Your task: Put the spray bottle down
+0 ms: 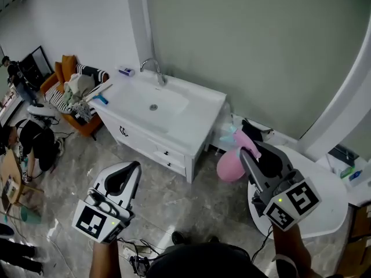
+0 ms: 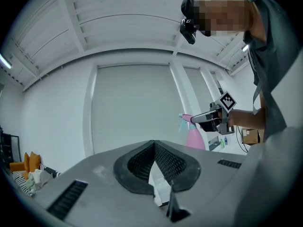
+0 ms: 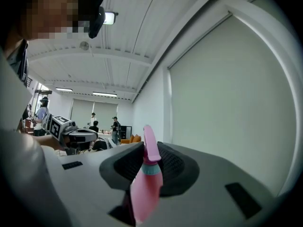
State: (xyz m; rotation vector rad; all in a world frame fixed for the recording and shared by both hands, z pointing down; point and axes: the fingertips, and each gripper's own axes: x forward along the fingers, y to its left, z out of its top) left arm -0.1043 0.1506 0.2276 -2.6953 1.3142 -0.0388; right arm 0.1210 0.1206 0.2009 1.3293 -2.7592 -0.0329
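A pink spray bottle point(image 1: 231, 165) with a pale blue collar hangs above the floor, held by its neck in my right gripper point(image 1: 243, 152). In the right gripper view the bottle's neck and head point(image 3: 147, 183) sit between the dark pads point(image 3: 173, 167), which press on them. My left gripper point(image 1: 134, 165) is lower left in the head view, with its jaws together and nothing between them. In the left gripper view its ribbed pads point(image 2: 142, 162) meet at the tip, and the bottle point(image 2: 194, 137) shows off to the right.
A white vanity point(image 1: 191, 126) with a sink and a chrome faucet point(image 1: 153, 68) stands ahead by the wall. At the right is a round white table point(image 1: 330, 207). An orange sofa point(image 1: 75, 97) piled with things is at the far left. Cables point(image 1: 136, 251) lie on the marble floor near my feet.
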